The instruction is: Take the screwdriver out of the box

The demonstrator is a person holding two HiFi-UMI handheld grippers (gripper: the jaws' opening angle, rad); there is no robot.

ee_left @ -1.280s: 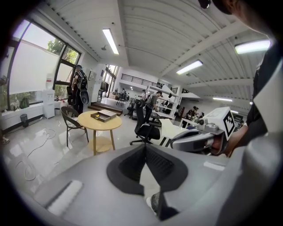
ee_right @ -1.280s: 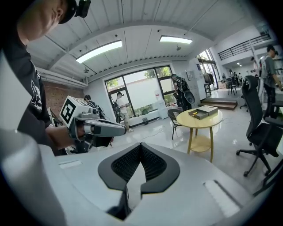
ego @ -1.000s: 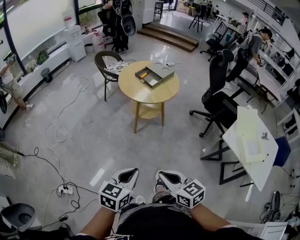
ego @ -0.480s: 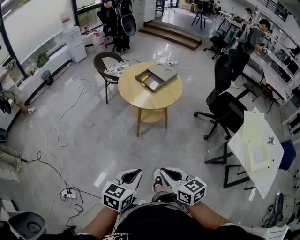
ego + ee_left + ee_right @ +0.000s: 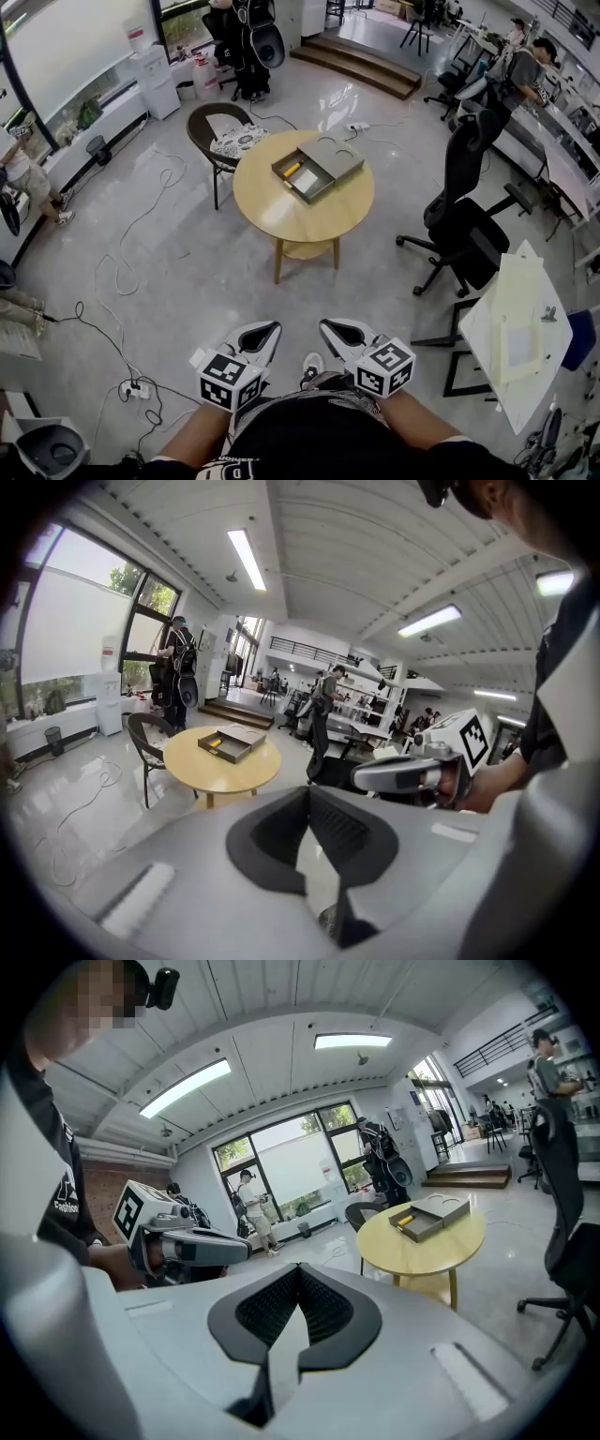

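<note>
A grey box (image 5: 317, 167) lies open on a round wooden table (image 5: 281, 211) a few steps ahead. A yellow-handled screwdriver (image 5: 292, 170) lies in its left part. The box (image 5: 232, 743) and screwdriver (image 5: 217, 744) show small in the left gripper view, and again the box (image 5: 431, 1218) and screwdriver (image 5: 405, 1222) in the right gripper view. My left gripper (image 5: 262, 333) and right gripper (image 5: 334, 328) are held side by side close to my body, far from the table. Both are shut and empty. The jaws meet at the tips in both gripper views, left gripper (image 5: 308, 794) and right gripper (image 5: 298, 1272).
A wicker chair (image 5: 220, 131) stands at the table's far left. A black office chair (image 5: 464, 220) is on the right, a white folding table (image 5: 516, 328) nearer right. Cables (image 5: 122, 272) and a power strip (image 5: 131, 389) lie on the floor to the left. People stand at the back.
The table and box have come nearer and sit lower in the head view. Both grippers have travelled forward with my body, still shut and side by side.
</note>
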